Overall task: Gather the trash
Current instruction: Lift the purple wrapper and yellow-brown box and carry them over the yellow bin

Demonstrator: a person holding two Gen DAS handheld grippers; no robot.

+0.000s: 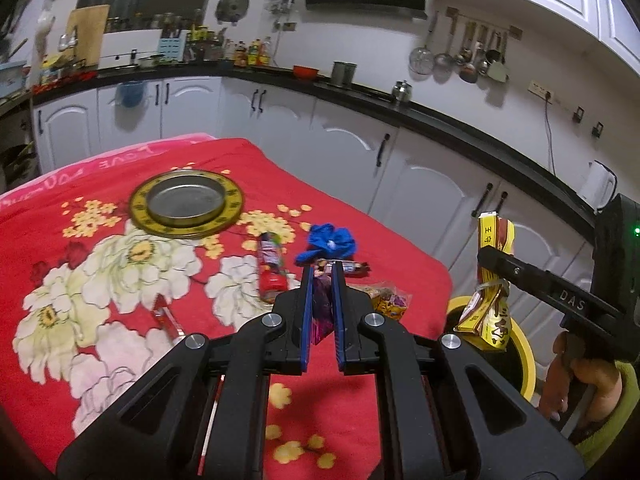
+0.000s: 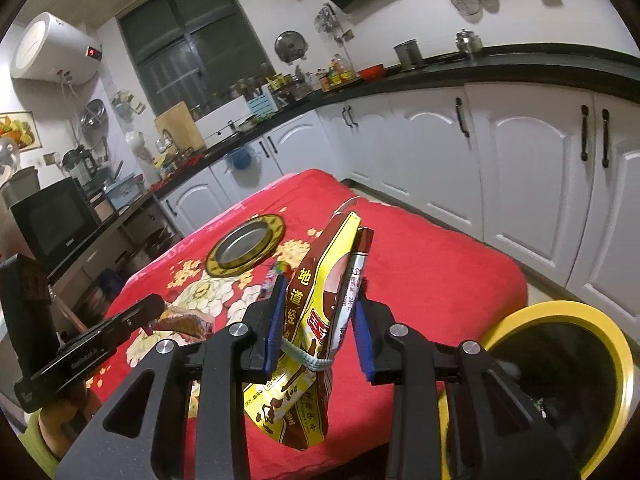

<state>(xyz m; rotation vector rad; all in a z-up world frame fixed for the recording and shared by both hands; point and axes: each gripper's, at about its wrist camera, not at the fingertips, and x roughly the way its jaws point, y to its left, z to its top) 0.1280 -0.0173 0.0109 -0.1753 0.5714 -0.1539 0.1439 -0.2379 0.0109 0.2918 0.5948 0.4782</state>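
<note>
Right tool (image 2: 320, 312) clamps yellow-brown snack bag (image 2: 316, 320); left tool (image 1: 323, 304) pinches a purple wrapper (image 1: 322, 312). Yellow-rimmed bin (image 2: 560, 380) sits below right tool's right side. Carry step; next, likely release over bin.

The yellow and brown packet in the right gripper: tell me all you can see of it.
The packet is a crinkled, glossy foil snack bag, yellow and brown with printed Chinese characters and a silver inside. It stands roughly upright, its top torn open. A pale band cinches its middle. The right hand-held gripper pinches it above the red cloth, beside the yellow-rimmed bin.
</note>
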